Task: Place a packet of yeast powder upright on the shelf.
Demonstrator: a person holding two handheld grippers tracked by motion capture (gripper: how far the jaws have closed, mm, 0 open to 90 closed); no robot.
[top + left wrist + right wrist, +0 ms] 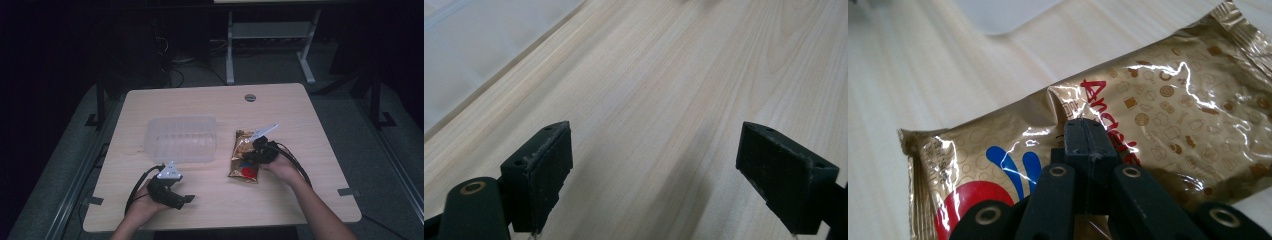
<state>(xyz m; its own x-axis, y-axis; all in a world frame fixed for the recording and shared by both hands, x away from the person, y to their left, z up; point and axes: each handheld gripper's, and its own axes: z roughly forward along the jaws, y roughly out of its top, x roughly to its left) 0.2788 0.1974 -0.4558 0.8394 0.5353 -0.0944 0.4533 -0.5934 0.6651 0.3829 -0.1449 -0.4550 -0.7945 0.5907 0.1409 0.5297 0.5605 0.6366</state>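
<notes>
A gold foil snack bag [239,150] with red and blue print lies flat on the wooden table [285,200], right of centre. My right gripper [256,149] rests on the bag's middle. In the right gripper view its jaws [1088,131] are pressed together on a pinched crease of the snack bag [1173,100]. My left gripper [186,199] lies low over the table near the front left, pointing right. Its fingers stand wide apart in the left gripper view, and the left gripper [654,170] has only bare wood between them.
A clear plastic container [181,139] sits left of centre, behind the left gripper and beside the bag; its pale side [474,45] shows at the upper left of the left gripper view. A round grommet [250,97] is at the table's far edge. Desk legs stand beyond.
</notes>
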